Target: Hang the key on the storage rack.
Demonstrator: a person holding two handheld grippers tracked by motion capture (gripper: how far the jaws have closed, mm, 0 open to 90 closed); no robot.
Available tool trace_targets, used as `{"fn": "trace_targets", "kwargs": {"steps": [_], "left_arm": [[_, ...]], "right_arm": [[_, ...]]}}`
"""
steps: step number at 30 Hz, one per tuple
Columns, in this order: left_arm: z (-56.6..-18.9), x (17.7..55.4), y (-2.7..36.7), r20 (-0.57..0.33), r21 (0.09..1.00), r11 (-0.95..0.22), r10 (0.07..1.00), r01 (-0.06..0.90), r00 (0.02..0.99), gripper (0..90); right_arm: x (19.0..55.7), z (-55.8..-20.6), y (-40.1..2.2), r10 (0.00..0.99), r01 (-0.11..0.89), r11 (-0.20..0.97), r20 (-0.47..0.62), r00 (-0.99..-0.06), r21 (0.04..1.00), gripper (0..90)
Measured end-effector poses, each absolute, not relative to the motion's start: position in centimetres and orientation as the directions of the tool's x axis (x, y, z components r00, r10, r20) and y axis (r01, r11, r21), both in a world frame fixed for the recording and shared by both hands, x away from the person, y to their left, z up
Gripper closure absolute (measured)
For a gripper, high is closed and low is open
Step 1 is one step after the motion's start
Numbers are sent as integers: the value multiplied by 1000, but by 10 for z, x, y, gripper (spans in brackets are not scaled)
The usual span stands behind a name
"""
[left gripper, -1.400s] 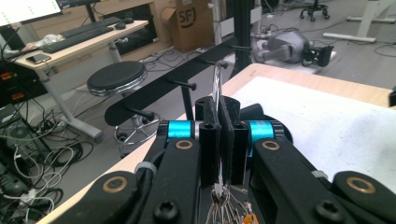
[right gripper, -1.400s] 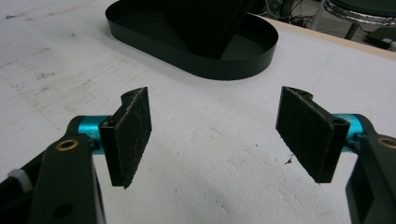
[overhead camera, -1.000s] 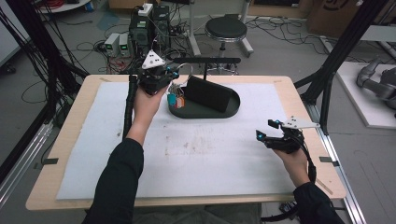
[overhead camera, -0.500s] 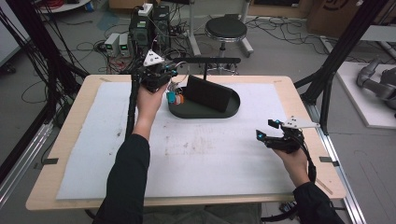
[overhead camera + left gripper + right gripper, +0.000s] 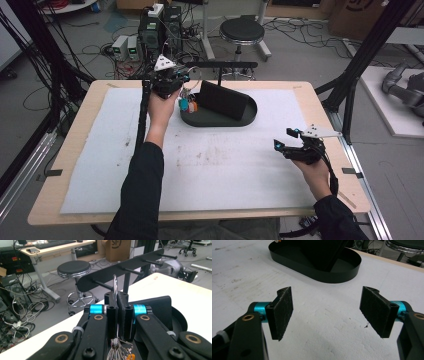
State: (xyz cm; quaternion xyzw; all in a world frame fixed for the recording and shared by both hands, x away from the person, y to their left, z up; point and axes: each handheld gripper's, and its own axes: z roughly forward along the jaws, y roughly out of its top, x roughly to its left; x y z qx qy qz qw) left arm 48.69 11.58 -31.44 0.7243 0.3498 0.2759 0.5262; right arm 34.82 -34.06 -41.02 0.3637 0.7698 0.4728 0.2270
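Big white table [image 5: 100,165] with a black oval tray [image 5: 220,120] near its far edge. Left gripper [image 5: 117,302] hangs just left of the tray, jaws pinched tight on a metal key ring [image 5: 115,283], keys [image 5: 187,105] dangling below. Right gripper [image 5: 327,312] sits well right of the tray, jaws wide, holding nothing.

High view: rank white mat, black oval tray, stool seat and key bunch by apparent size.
1. white mat
2. black oval tray
3. stool seat, though it sits farther from the camera, so its true size is unsure
4. key bunch
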Motion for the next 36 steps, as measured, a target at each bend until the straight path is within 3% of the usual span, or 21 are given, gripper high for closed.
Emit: {"fn": "trace_targets", "kwargs": {"steps": [26,36], "left_arm": [[-325,495,115,5,952,-182,813,245,583,864],[-330,495,112,48,939,-229,826,256,562,858]], "right_arm": [[349,-410,-341,774,340,285,-6,-633,896,272],[348,-410,-341,773,343,282,-1,-634,896,273]]}}
